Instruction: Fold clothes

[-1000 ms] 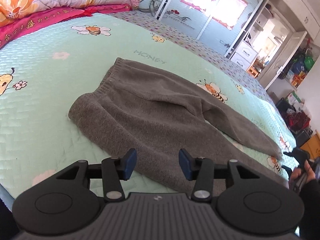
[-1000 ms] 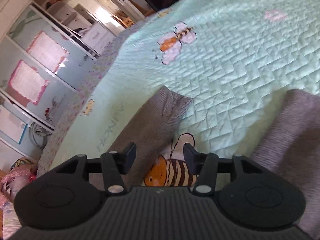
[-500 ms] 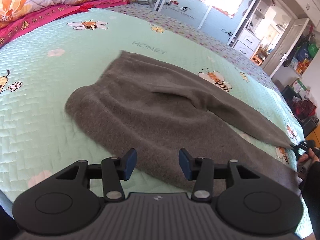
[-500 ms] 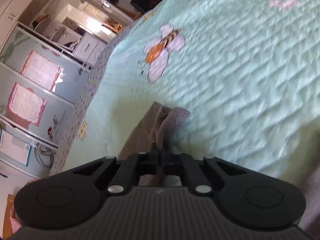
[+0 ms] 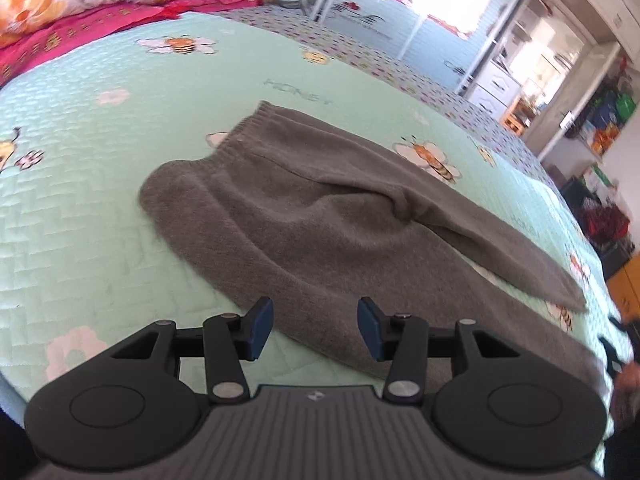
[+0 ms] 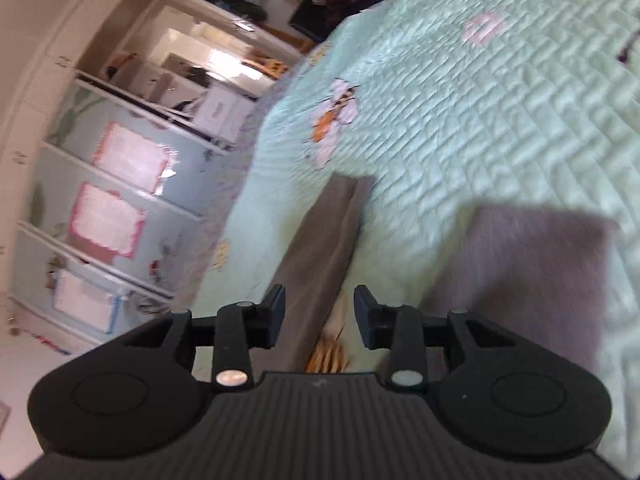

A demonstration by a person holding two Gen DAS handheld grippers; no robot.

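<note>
My right gripper (image 6: 319,312) has just released the trouser leg; its jaws are apart now. The grey trousers (image 5: 320,224) lie flat ahead of my left gripper (image 5: 316,328), also apart. Folding remains.

Right wrist view was motion-blurred: pants (image 6: 320,248) leg ends soft-edged, bee print (image 6: 328,354) half hidden behind the right gripper (image 6: 320,312) body. In left view, the near leg's end ran behind the left gripper (image 5: 316,322); hand (image 5: 626,380) cut by the edge, blurred.
</note>
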